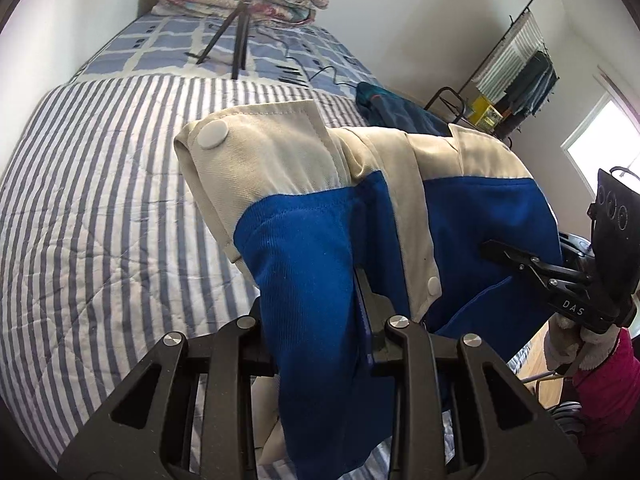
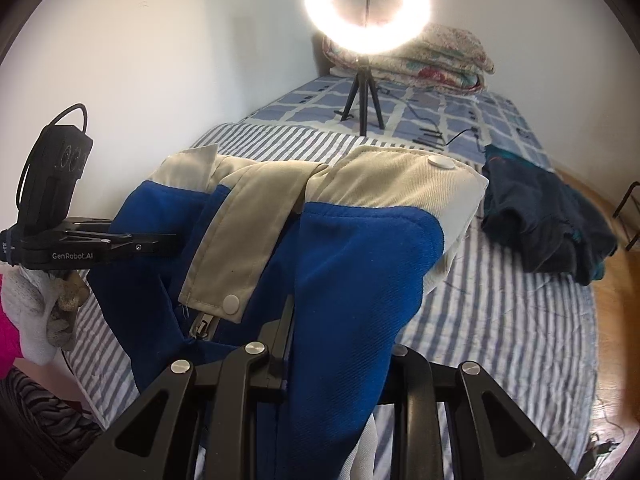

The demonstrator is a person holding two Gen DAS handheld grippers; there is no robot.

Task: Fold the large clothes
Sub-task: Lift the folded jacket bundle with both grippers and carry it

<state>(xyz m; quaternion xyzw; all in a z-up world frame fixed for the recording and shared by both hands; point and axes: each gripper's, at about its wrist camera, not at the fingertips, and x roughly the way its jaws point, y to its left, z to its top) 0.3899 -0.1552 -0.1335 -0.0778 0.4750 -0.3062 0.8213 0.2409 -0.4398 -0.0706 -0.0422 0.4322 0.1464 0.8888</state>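
A blue and cream jacket (image 1: 304, 248) with white snap buttons hangs lifted above the striped bed. My left gripper (image 1: 320, 320) is shut on its blue cloth, which drapes between and over the jaws. My right gripper (image 2: 336, 336) is shut on another part of the same jacket (image 2: 352, 248). The right gripper also shows at the right of the left wrist view (image 1: 532, 268), clamped on the jacket's edge. The left gripper shows at the left of the right wrist view (image 2: 152, 242), also clamped on the cloth. The fingertips are hidden by fabric.
A blue-striped quilt (image 1: 100, 200) covers the bed. A ring light on a tripod (image 2: 366, 12) stands at the far end before a folded floral duvet (image 2: 444, 56). A dark garment (image 2: 540, 216) lies at the bed's right side. A clothes rack (image 1: 520, 68) stands by the window.
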